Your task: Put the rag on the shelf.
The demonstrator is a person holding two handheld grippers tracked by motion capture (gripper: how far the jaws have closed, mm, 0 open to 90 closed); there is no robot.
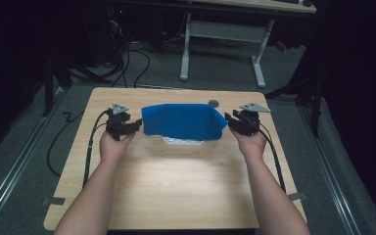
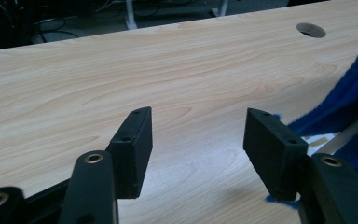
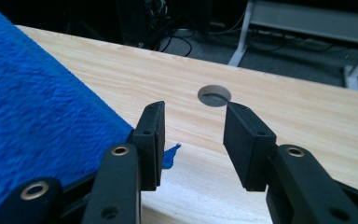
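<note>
A blue towel (image 1: 182,121) lies spread over a low white object (image 1: 183,141) at the middle back of the wooden table (image 1: 176,181). My left gripper (image 1: 137,123) sits just off the towel's left edge, jaws open and empty. In the left gripper view (image 2: 198,121) bare wood shows between the jaws and the towel (image 2: 354,100) is at the right. My right gripper (image 1: 229,119) is at the towel's right edge, also open. In the right gripper view (image 3: 195,116) nothing lies between the pads, and the towel (image 3: 32,107) is left of the left jaw.
A round cable hole (image 1: 213,103) is cut in the table behind the towel, also seen beyond the right gripper's jaws (image 3: 214,95). A white-legged desk (image 1: 223,29) stands beyond the table. Cables (image 1: 127,63) trail across the grey floor at the back left.
</note>
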